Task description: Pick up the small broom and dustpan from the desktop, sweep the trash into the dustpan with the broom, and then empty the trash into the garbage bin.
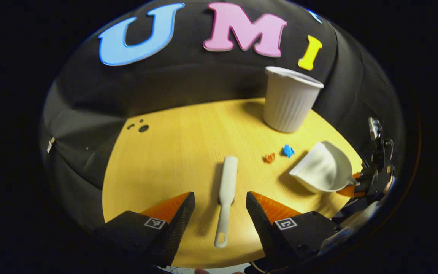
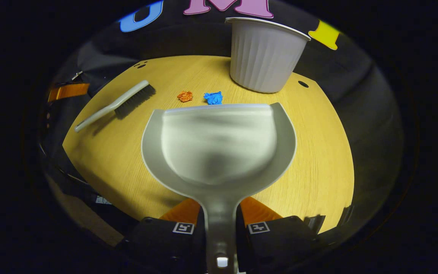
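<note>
My bench [image 1: 173, 152] is a pale yellow wood-grain top, closed in behind by a black cloth wall [image 1: 101, 99]. In my left gripper view, my left hand-held gripper [image 1: 221, 205] stands with its fingers apart, one on either side of the small broom [image 1: 227, 190], touching neither side of its slim, smooth off-white handle. To the right lie an orange paper scrap [image 1: 269, 157] and a blue paper scrap [image 1: 288, 150], both crumpled, just beside the lip of the dustpan [image 1: 319, 169]. Behind them stands the ribbed white garbage bin [image 1: 289, 101], tapered like a cup. In my right gripper view, my right hand-held gripper [image 2: 221, 219] is clamped on the handle of the glossy grey scoop-shaped dustpan
</note>
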